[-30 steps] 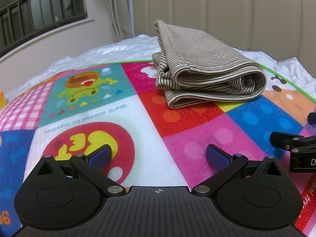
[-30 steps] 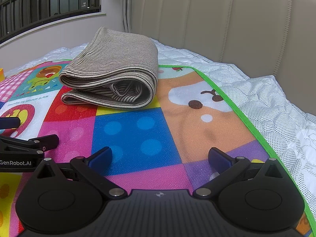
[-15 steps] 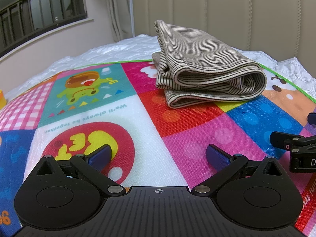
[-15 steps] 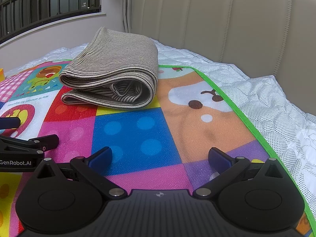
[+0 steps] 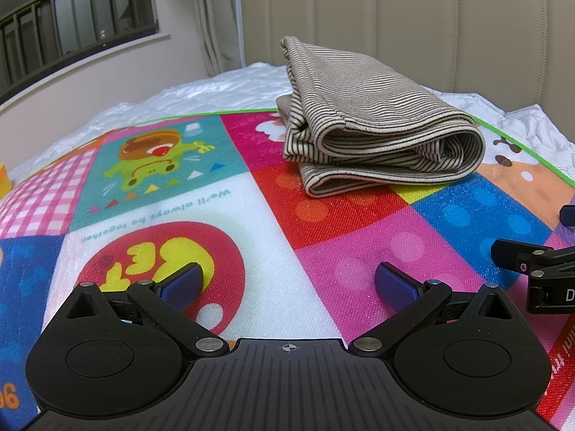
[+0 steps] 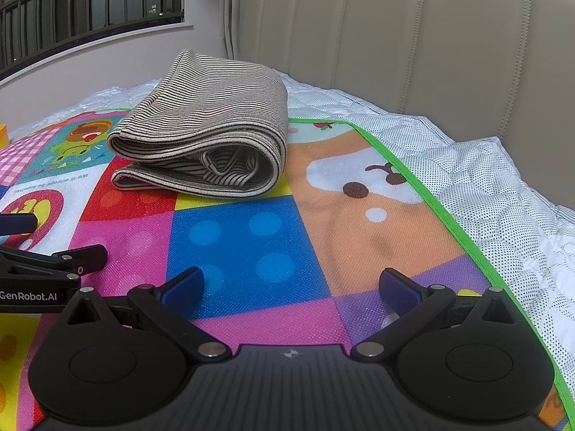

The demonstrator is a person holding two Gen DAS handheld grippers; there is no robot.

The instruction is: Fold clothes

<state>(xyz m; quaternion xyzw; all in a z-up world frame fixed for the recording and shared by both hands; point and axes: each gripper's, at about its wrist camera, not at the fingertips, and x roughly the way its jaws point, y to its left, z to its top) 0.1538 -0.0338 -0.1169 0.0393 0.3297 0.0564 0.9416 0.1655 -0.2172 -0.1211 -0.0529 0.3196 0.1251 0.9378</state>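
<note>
Both claws stood wide apart and held nothing: the left gripper [image 5: 289,282] and the right gripper [image 6: 291,282] hovered low over the colourful play mat [image 6: 244,244], side by side, each showing at the edge of the other's view. Compared with the pictures from a second and half a second earlier, nothing had shifted; the grippers sat in the same places with the same gap between the blue pads [image 5: 183,282], and the cloth lay exactly as it had.

That striped garment [image 5: 373,122] rested on the mat's far part near the beige headboard [image 6: 413,43], at about 1 o'clock from the left gripper and about 11 o'clock from the right one [image 6: 205,125], well apart from both. It was already doubled over several times into a thick bundle, its rolled edge facing the cameras, one lower layer sticking out a little on the near side.

The stillness, with empty jaws drawn back from a compact bundle, suggested the folding was finished or nearly so. Any step left would likely be squaring that protruding lower layer.
</note>
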